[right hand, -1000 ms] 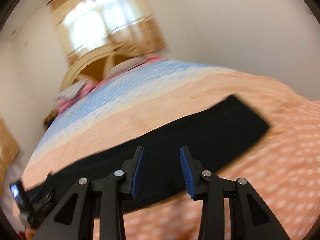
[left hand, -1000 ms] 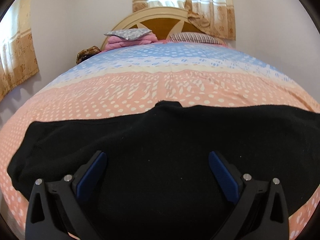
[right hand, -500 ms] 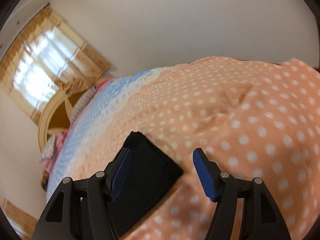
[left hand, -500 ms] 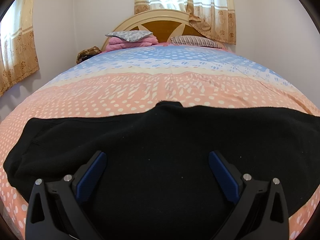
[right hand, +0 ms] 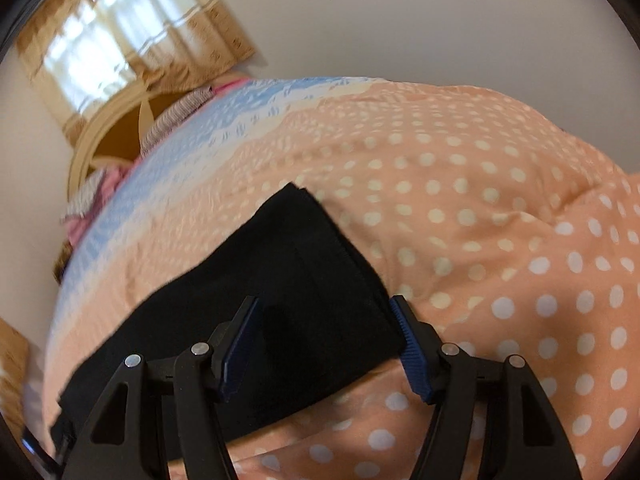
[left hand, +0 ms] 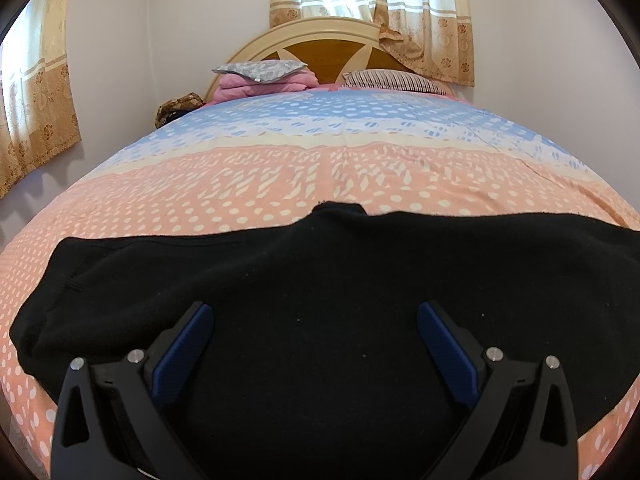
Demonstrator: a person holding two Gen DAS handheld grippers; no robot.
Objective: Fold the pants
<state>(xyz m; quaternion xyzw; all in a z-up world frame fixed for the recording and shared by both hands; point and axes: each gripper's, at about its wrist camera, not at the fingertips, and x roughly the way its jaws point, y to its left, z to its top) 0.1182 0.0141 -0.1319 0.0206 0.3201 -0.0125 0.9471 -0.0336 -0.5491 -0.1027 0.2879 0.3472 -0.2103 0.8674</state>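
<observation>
Black pants (left hand: pixel 320 260) lie flat across the near part of the bed, running left to right. My left gripper (left hand: pixel 314 308) hovers over their wide middle part, open, with nothing pinched between its blue pads. In the right wrist view the leg's hem end (right hand: pixel 304 248) lies on the dotted cover. My right gripper (right hand: pixel 324 300) is open and straddles that hem end, with its right fingertip (right hand: pixel 400 312) at the hem's edge. I cannot tell whether the fingers touch the cloth.
The bed cover (left hand: pixel 320 168) is pink with white dots near me and blue farther back. Folded pink bedding with a grey pillow (left hand: pixel 264 76) and a striped pillow (left hand: pixel 392 80) lie by the headboard (left hand: pixel 320 40). A brown bag (left hand: pixel 176 108) sits at the far left edge.
My right gripper has travelled along the pants leg to its hem end, dropped closer to it, and its jaws have widened. The left gripper and the pants are unchanged.
</observation>
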